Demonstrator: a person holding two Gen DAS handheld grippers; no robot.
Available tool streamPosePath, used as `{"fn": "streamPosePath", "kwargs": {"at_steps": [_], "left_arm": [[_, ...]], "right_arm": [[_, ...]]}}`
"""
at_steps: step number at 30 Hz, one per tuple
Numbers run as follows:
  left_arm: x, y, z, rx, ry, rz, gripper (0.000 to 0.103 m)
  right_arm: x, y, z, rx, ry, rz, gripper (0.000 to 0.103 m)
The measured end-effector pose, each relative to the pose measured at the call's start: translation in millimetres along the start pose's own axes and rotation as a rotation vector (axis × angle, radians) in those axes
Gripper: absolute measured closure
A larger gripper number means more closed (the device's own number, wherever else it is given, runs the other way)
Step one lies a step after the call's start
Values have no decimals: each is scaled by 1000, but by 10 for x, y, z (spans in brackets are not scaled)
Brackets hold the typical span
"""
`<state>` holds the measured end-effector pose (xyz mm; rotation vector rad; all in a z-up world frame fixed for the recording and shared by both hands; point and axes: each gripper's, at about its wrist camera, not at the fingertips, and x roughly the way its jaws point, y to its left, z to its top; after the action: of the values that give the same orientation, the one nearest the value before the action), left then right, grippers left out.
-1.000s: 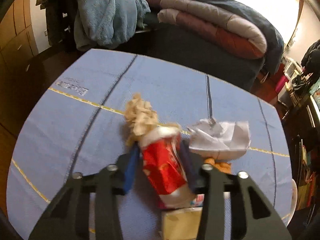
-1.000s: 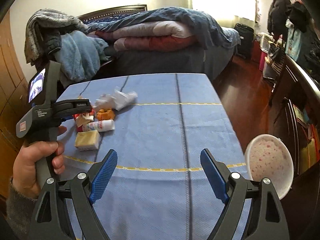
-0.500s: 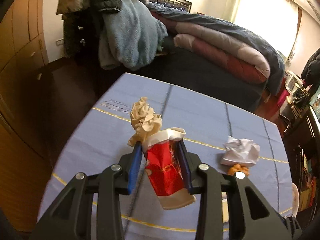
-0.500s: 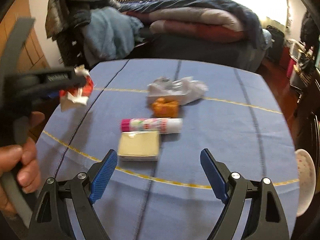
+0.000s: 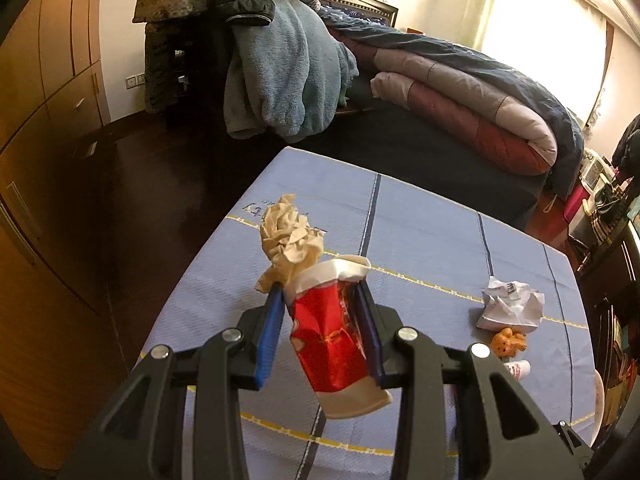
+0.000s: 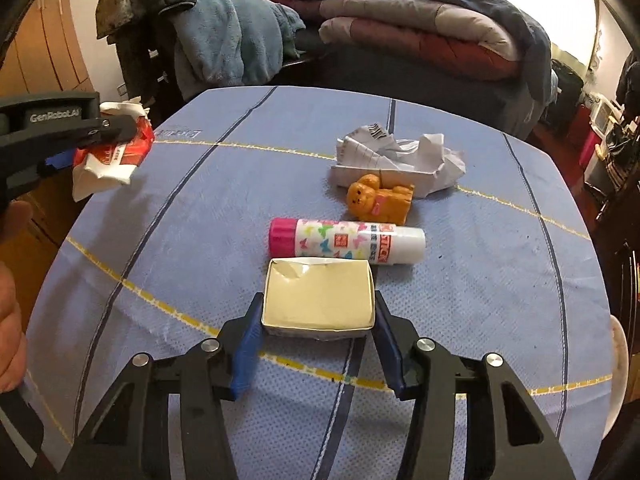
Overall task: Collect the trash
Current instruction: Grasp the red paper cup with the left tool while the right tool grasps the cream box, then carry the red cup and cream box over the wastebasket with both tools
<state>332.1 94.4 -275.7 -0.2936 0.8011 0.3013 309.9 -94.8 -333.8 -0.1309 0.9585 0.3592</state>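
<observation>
The left gripper (image 5: 322, 316) clamps a crushed red paper cup (image 5: 334, 338), stuffed with crumpled tan paper (image 5: 289, 236), above the left edge of the blue-clothed table (image 6: 480, 280). The right gripper (image 6: 318, 334) brackets a cream cardboard box (image 6: 319, 298) near the table's front edge, its blue pads against the box's sides. Touching the box behind lies a glossy glue stick (image 6: 347, 241); farther back, a small orange dog figurine (image 6: 378, 198) and crumpled white paper (image 6: 396, 160). Bare cloth stretches right.
</observation>
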Motion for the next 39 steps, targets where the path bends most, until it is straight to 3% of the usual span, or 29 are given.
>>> {"fn": "streamPosePath", "kwargs": {"at_steps": [14,39], "left_arm": [[-277,-270,-70,55,-33,-5,66],[-694,-1737,-358,290,-74,-180,66]], "right_arm": [[-487,-524,-292,115,-45,-34,52],[-1077,-1608,-747,325,-144,-133,51]]}}
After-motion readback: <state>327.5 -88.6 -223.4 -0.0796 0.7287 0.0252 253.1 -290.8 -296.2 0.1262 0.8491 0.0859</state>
